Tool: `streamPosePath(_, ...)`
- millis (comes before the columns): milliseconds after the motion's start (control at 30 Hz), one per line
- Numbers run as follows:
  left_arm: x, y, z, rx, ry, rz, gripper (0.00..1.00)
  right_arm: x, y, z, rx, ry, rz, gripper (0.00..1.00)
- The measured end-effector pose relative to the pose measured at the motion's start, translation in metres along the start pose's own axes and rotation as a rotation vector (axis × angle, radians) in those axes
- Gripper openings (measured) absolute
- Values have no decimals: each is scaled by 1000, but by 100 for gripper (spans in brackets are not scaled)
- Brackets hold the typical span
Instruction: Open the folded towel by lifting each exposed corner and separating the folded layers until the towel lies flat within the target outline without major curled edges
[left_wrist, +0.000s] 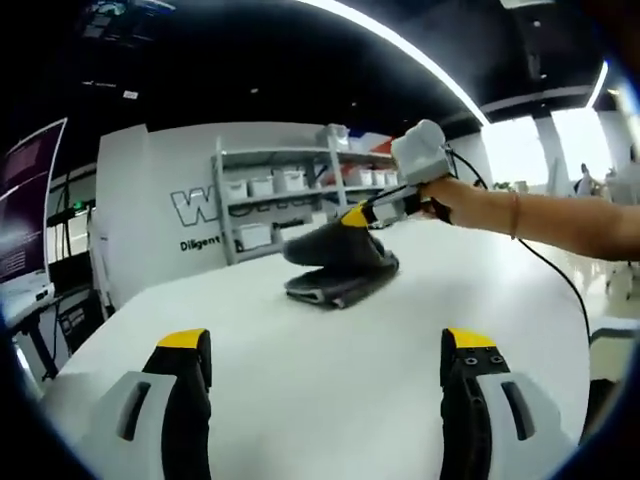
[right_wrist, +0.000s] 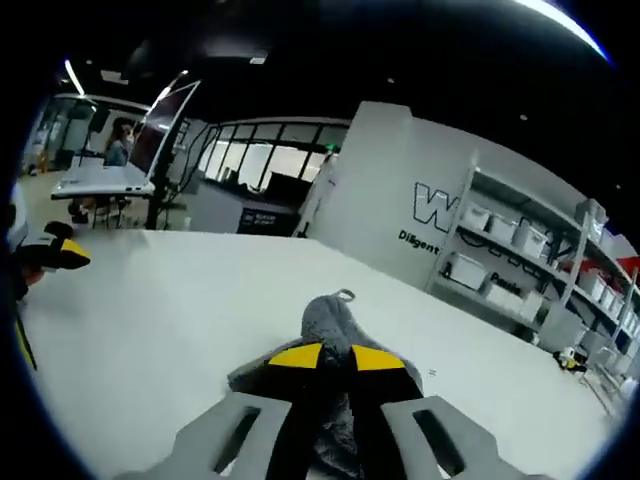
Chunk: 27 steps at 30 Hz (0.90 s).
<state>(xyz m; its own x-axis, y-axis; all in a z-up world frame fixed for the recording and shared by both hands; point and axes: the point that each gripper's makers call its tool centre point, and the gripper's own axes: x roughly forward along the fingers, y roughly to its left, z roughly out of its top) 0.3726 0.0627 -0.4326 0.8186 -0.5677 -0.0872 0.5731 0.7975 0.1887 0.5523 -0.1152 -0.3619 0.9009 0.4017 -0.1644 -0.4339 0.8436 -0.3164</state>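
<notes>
A dark grey folded towel (left_wrist: 338, 268) lies on the white table (left_wrist: 300, 360), toward its far side. My right gripper (left_wrist: 362, 215) comes in from the right and pinches the towel's top layer, lifting it into a hump. In the right gripper view the yellow-tipped jaws (right_wrist: 335, 357) are shut on a raised fold of the grey towel (right_wrist: 335, 318), which has a small hanging loop at its peak. My left gripper (left_wrist: 325, 350) hovers open above the near part of the table, well short of the towel, with nothing between its fingers.
Grey shelves with white bins (left_wrist: 280, 195) stand behind the table against a white wall with lettering. A dark screen (left_wrist: 25, 210) stands at the left. A person (right_wrist: 118, 142) sits at a far desk. My left gripper's tip (right_wrist: 55, 255) shows at the left edge.
</notes>
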Motion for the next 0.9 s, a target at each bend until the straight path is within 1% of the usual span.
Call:
streamPosePath(67, 1, -2, 1, 0, -5, -5, 93, -6, -11, -3, 20, -6, -26, 5)
streamPosePath(133, 2, -3, 2, -8, -11, -6, 93, -13, -17, -8, 29, -6, -34, 5)
streamPosePath(200, 4, -4, 1, -13, -10, 3, 93, -20, -26, -11, 82, -20, -61, 5)
streamPosePath(233, 5, -4, 1, -13, -10, 3, 93, -21, -28, -11, 87, -23, -65, 5)
streamPosePath(300, 7, -6, 0, -14, -4, -4, 93, -27, -46, -14, 106, -29, -104, 5)
streamPosePath(500, 8, -5, 3, -9, -11, 2, 93, -42, -78, -18, 121, -46, -169, 5)
streamPosePath(600, 9, -7, 4, -2, -12, -4, 93, -46, -87, -22, 115, -47, -180, 5)
streamPosePath(667, 10, -10, 0, 18, 10, -15, 93, -49, -96, -29, 102, -22, -196, 5)
streamPosePath(700, 10, -11, -1, 24, 16, -21, 93, -51, -99, -31, 102, -21, -204, 5)
streamPosePath(833, 9, -14, 1, 19, 3, -29, 93, -57, -119, -38, 91, -8, -247, 5)
streamPosePath(900, 9, -15, 2, 18, 0, -31, 93, -58, -123, -40, 84, -1, -252, 5)
